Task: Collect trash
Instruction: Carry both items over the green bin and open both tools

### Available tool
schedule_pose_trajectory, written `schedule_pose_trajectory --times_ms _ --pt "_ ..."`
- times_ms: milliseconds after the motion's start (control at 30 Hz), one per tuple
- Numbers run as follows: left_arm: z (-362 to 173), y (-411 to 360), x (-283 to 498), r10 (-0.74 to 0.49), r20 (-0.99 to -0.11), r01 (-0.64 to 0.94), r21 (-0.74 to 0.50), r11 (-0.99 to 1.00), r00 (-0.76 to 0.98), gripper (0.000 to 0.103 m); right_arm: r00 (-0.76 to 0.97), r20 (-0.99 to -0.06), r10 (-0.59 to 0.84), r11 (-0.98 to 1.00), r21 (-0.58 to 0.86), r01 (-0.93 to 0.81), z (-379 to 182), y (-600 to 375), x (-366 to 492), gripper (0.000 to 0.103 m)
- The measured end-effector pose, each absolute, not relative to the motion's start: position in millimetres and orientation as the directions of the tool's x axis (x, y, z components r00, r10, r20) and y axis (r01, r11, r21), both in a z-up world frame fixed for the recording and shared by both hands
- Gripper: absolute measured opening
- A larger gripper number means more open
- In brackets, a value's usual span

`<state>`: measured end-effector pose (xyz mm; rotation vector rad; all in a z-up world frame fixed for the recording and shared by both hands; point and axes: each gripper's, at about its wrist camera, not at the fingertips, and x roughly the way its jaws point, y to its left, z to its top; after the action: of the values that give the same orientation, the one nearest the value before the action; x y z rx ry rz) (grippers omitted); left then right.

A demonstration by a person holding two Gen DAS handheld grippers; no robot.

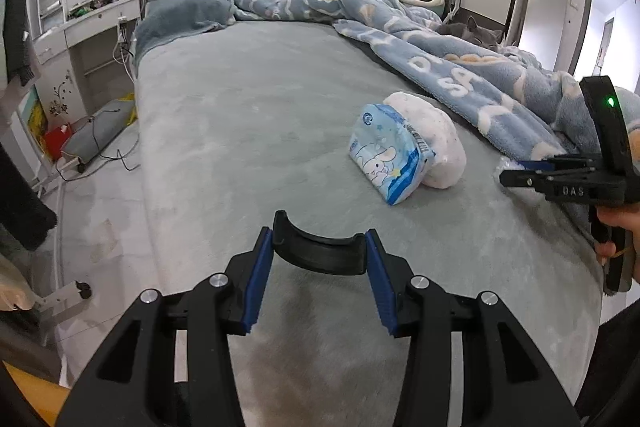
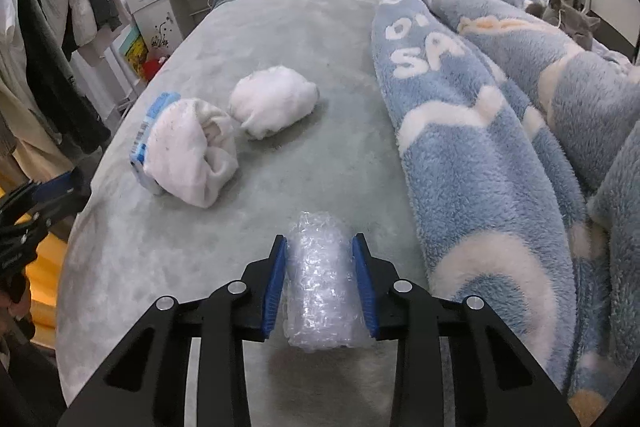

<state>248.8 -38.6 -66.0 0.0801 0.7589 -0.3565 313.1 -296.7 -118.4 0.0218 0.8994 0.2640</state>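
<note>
Clamping the bubble wrap (image 2: 320, 291), my right gripper (image 2: 320, 247) has both blue pads pressed against the sides of the roll, which lies on the bed (image 2: 280, 39) right at the near edge. No earlier view tells me more than that; the squeeze is plain in the right wrist view.

My left gripper (image 1: 320, 243) is closed on a black curved piece (image 1: 320, 247), a short arc of plastic pinched end to end between its 2 pads above the bed.

Working outward from the wrap: up and to its left lies a white rolled cloth (image 2: 192, 163) with a blue packet (image 2: 150, 131) tucked against its far-left side, the 2 touching. Just beyond the cloth sits a white fluffy wad (image 2: 274, 101), close beside it; I cannot tell whether they touch. To the right of the wrap, a blue fleece blanket (image 2: 480, 147) with white clouds and letters is heaped along the bed, its edge near the wrap.

In the left wrist view the packet (image 1: 390, 155) shows a cartoon print and leans on the cloth (image 1: 432, 139). A grey cat (image 1: 476, 33) lies far up the blanket. A grey pillow (image 1: 188, 13) sits at the headboard end, well away from the wrap. A hand (image 1: 616, 223) grips the right gripper's handle.
</note>
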Motion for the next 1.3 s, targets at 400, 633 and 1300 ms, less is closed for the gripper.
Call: schedule_pose_trajectory --times_ms 400,633,1300 --pt "-64.5 13.6 227.1 -0.215 -0.696 0.236 -0.067 0.969 0.685 0.049 0.646 -0.675 0.356 0.931 0.195 -0.309 -62.4 -238.7 301.2 0.034" --pt "-78.7 51.9 217.7 -0.135 -0.730 0.150 -0.044 0.988 0.670 0.049 0.628 -0.658 0.416 0.902 0.213 -0.374 -48.5 -195.9 294.5 0.034" --pt "-129.1 156.2 173.4 -0.034 -0.863 -0.116 -0.107 0.988 0.503 0.049 0.564 -0.644 0.517 0.831 0.222 -0.509 -35.0 -80.8 268.8 0.034"
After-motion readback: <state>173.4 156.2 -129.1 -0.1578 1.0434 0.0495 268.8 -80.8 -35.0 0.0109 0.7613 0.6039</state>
